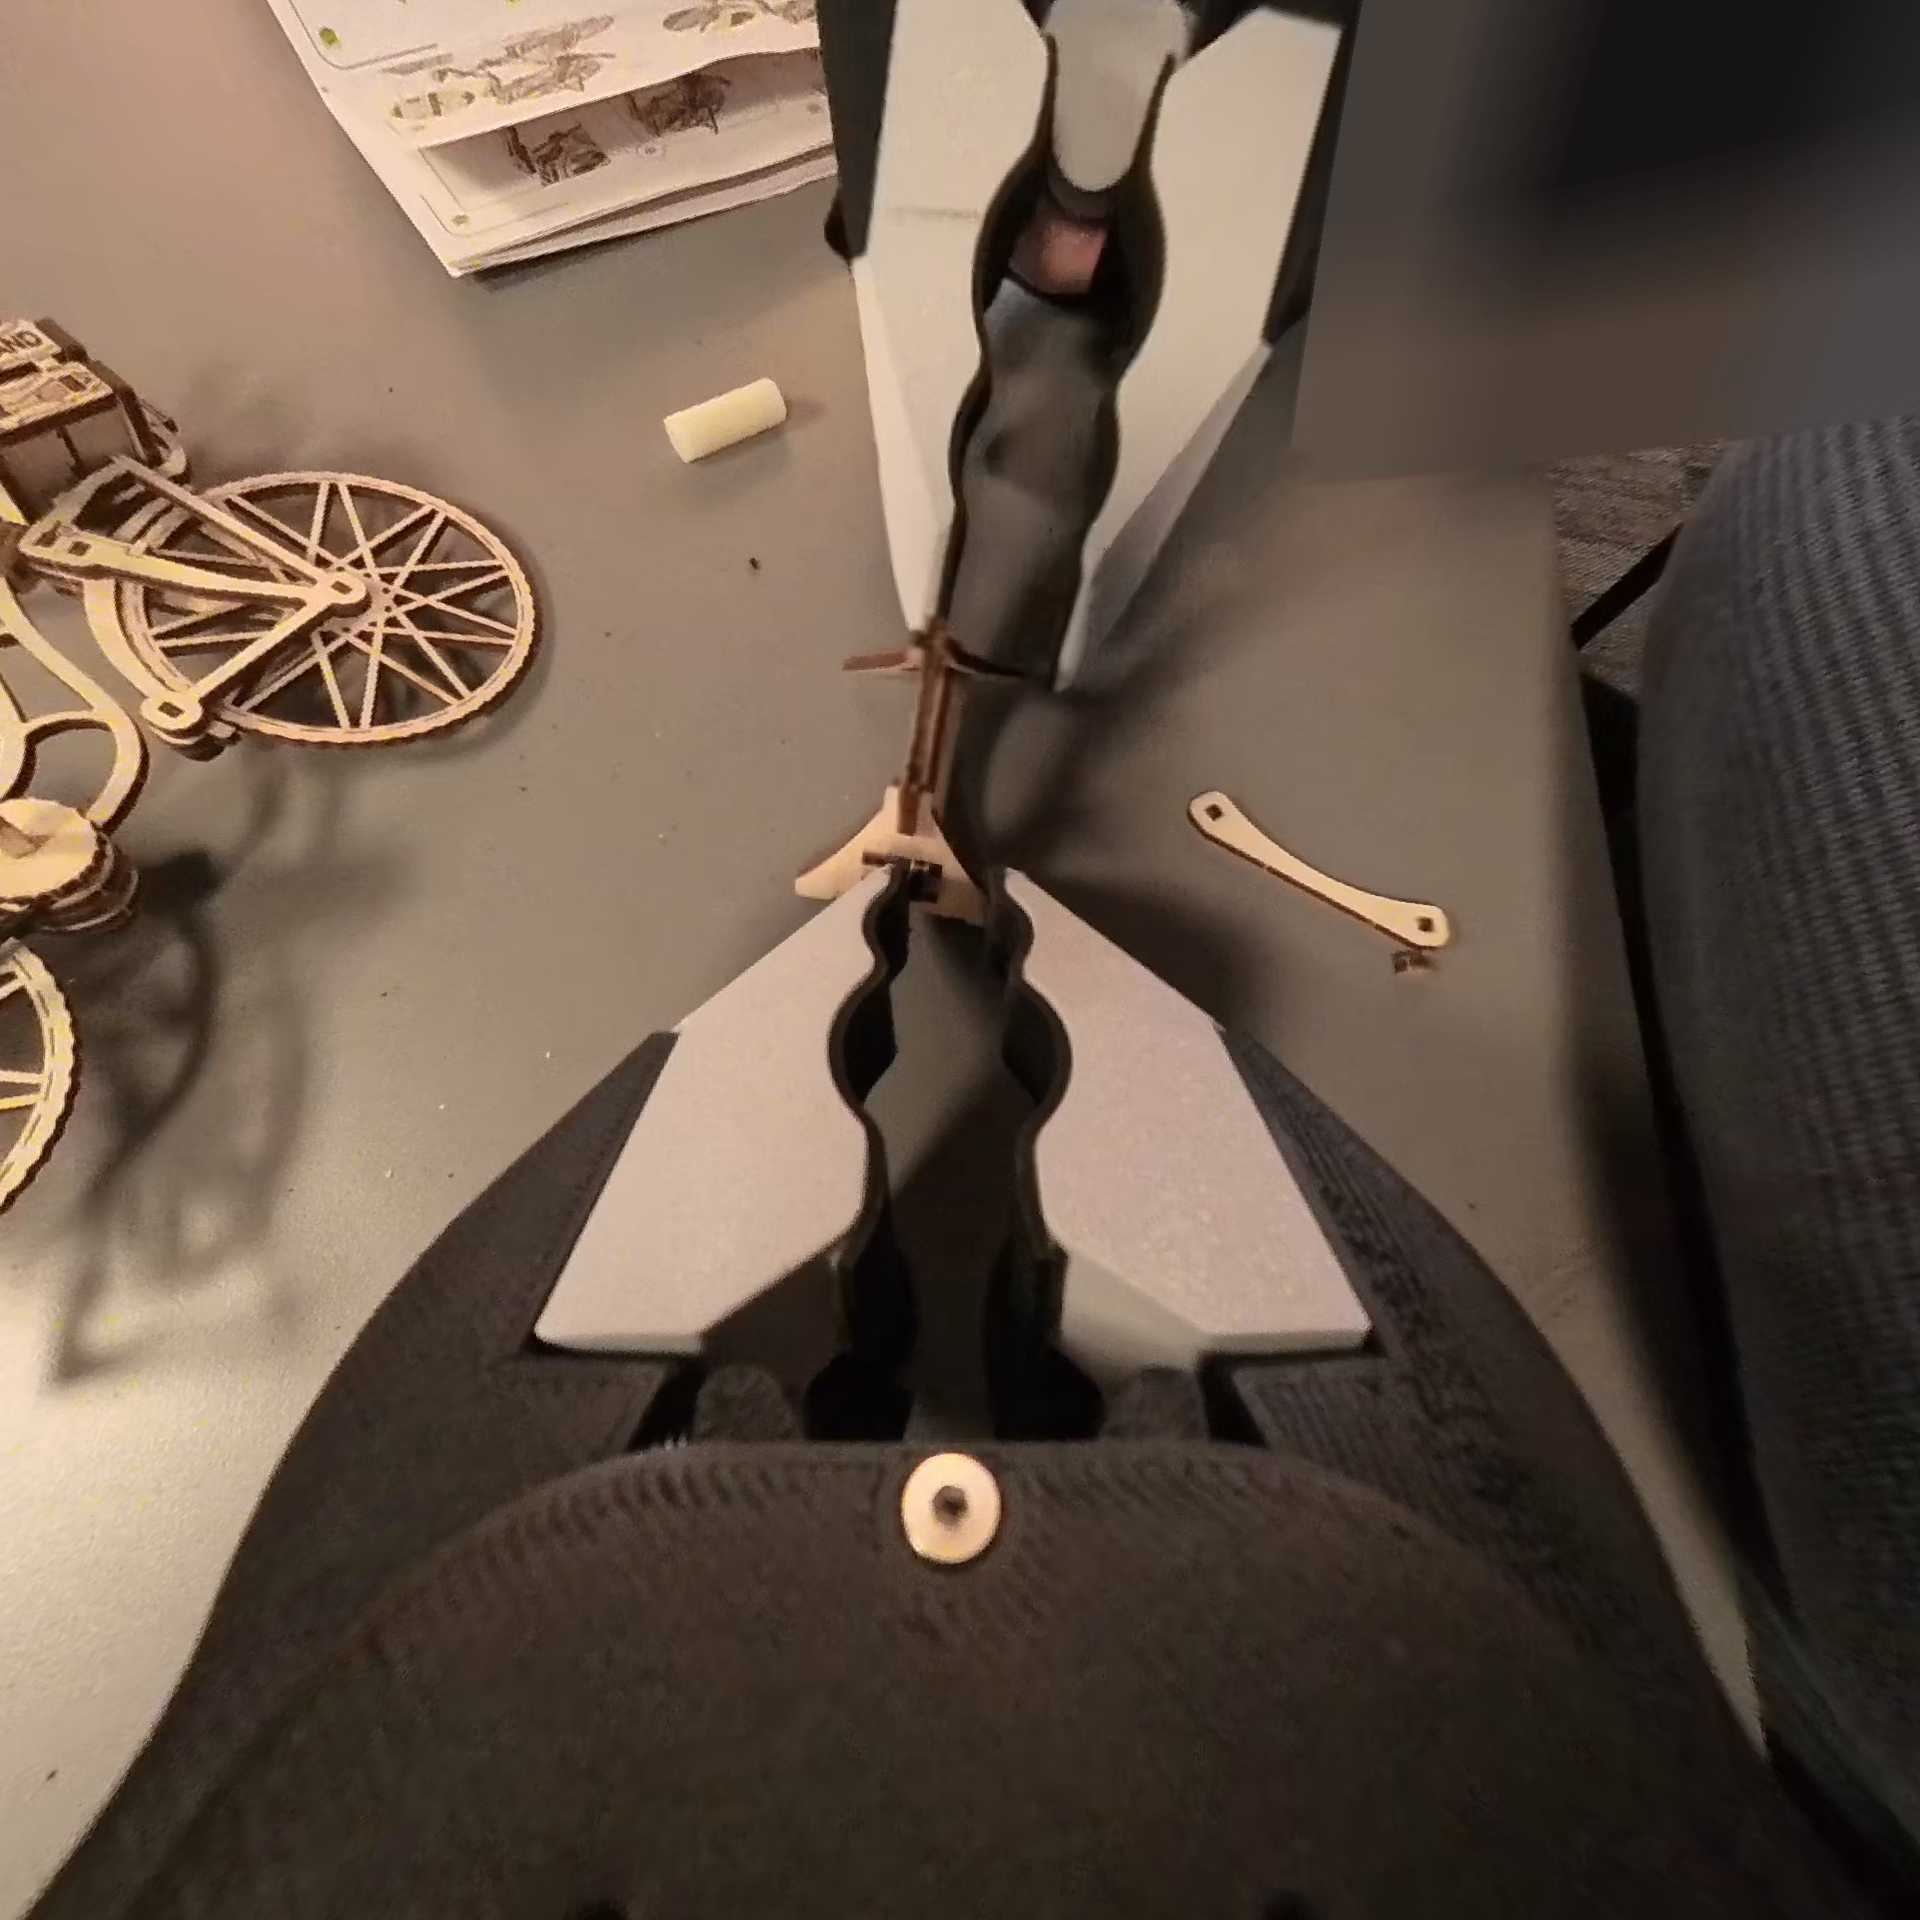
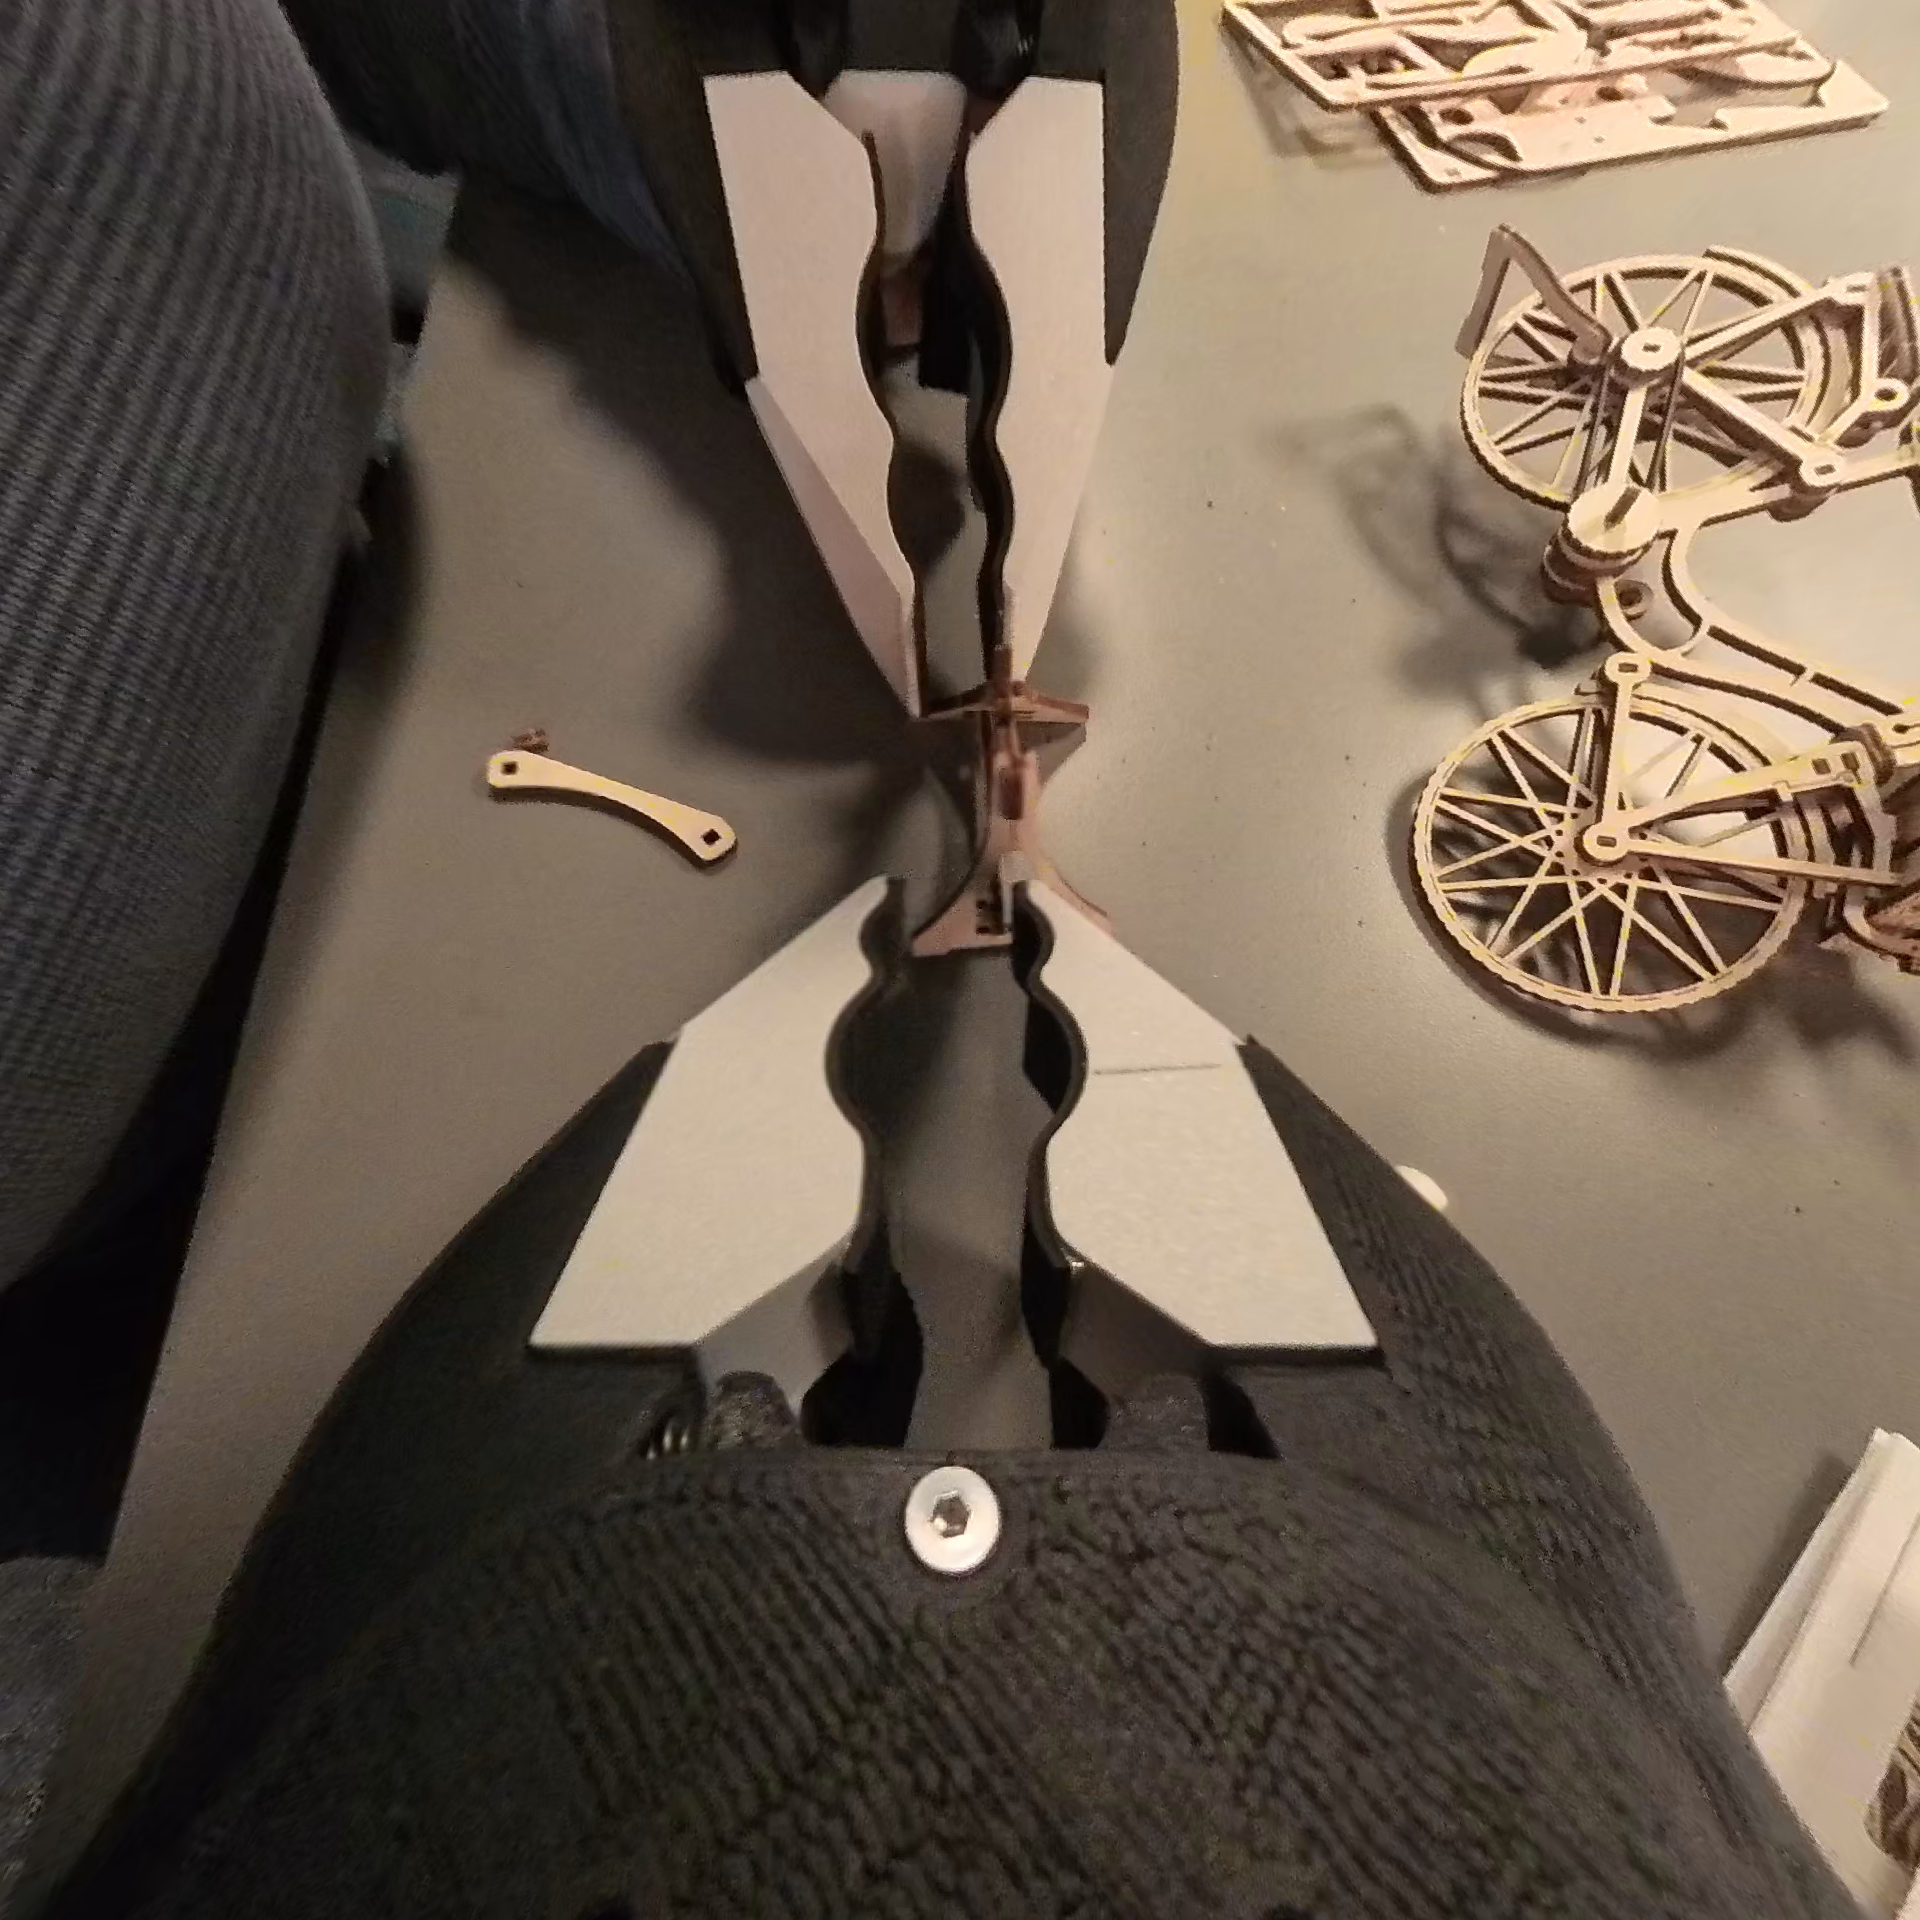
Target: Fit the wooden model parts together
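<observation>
A small wooden sub-assembly [image 1: 925, 769] with a flared foot and a thin cross piece hangs above the grey table between my two grippers, which face each other tip to tip. My left gripper [image 1: 940, 883] is shut on its flared end. My right gripper [image 2: 961, 904] is shut on the other end of the same piece [image 2: 997, 810]. In each view the opposite gripper comes down from the top edge: the right one in the left wrist view [image 1: 987, 655], the left one in the right wrist view [image 2: 971, 696]. A loose curved wooden strip [image 1: 1320, 883] lies flat on the table beside them [image 2: 613, 795].
A partly built wooden bicycle [image 1: 312, 613] lies on its side on the table [image 2: 1662, 831]. An instruction booklet [image 1: 582, 114], a small pale cylinder [image 1: 724, 416] and sheets of wooden parts [image 2: 1558, 83] lie farther off. Dark ribbed fabric [image 2: 156, 520] borders the table edge. One gripper's finger ends stand about 4 cm off the other's.
</observation>
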{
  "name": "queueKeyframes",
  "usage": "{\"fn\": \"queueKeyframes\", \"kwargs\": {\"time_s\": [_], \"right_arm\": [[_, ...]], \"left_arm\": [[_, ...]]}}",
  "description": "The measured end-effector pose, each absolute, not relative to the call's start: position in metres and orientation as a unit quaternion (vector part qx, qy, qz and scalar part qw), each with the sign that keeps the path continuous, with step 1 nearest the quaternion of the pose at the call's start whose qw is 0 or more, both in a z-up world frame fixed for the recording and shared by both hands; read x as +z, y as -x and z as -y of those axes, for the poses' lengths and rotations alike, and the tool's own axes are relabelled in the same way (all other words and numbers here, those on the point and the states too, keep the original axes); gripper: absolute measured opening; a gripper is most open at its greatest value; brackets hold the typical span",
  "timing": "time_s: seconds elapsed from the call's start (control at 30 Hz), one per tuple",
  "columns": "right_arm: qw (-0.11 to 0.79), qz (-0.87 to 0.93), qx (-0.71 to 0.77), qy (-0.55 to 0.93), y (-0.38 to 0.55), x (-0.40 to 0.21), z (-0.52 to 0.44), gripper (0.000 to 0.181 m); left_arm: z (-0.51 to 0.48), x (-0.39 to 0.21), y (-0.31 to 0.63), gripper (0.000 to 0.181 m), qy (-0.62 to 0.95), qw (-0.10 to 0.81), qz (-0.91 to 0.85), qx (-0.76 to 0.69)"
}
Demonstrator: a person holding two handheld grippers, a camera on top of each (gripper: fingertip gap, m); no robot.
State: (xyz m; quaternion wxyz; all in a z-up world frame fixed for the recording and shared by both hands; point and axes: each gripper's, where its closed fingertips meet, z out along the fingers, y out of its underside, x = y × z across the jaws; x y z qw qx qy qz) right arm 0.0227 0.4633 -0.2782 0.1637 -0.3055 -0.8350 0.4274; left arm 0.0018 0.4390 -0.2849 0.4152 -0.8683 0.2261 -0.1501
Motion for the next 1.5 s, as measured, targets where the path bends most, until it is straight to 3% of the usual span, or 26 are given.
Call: {"fn": "queueKeyframes", "kwargs": {"time_s": [0.13,0.37,0.67,0.97,1.07,1.23,1.4,1.5], "right_arm": [[0.197,0.842,0.424,0.268,-0.027,-0.275,-0.464,0.037],[0.394,0.797,0.417,0.192,-0.015,-0.245,-0.487,0.038],[0.549,0.666,0.416,0.287,-0.003,-0.198,-0.550,0.037],[0.624,0.614,0.340,0.343,-0.006,-0.190,-0.588,0.031],[0.623,0.619,0.323,0.352,-0.004,-0.194,-0.592,0.031],[0.614,0.639,0.307,0.347,0.000,-0.202,-0.589,0.029],[0.613,0.648,0.298,0.340,0.000,-0.205,-0.586,0.028],[0.614,0.648,0.298,0.339,-0.001,-0.204,-0.585,0.028]], "left_arm": [[-0.435,-0.281,-0.007,0.029,0.862,0.407,-0.221,-0.205],[-0.427,-0.253,-0.002,0.033,0.817,0.475,-0.205,-0.256],[-0.438,-0.228,0.037,0.048,0.781,0.588,-0.168,-0.124],[-0.409,-0.236,-0.030,0.032,0.813,0.494,-0.208,-0.227],[-0.401,-0.245,-0.050,0.021,0.838,0.491,-0.142,-0.194],[-0.400,-0.265,-0.070,0.019,0.863,0.471,-0.097,-0.158],[-0.411,-0.289,-0.066,0.024,0.910,0.397,-0.096,-0.074],[-0.413,-0.291,-0.064,0.014,0.925,0.366,-0.091,-0.048]]}}
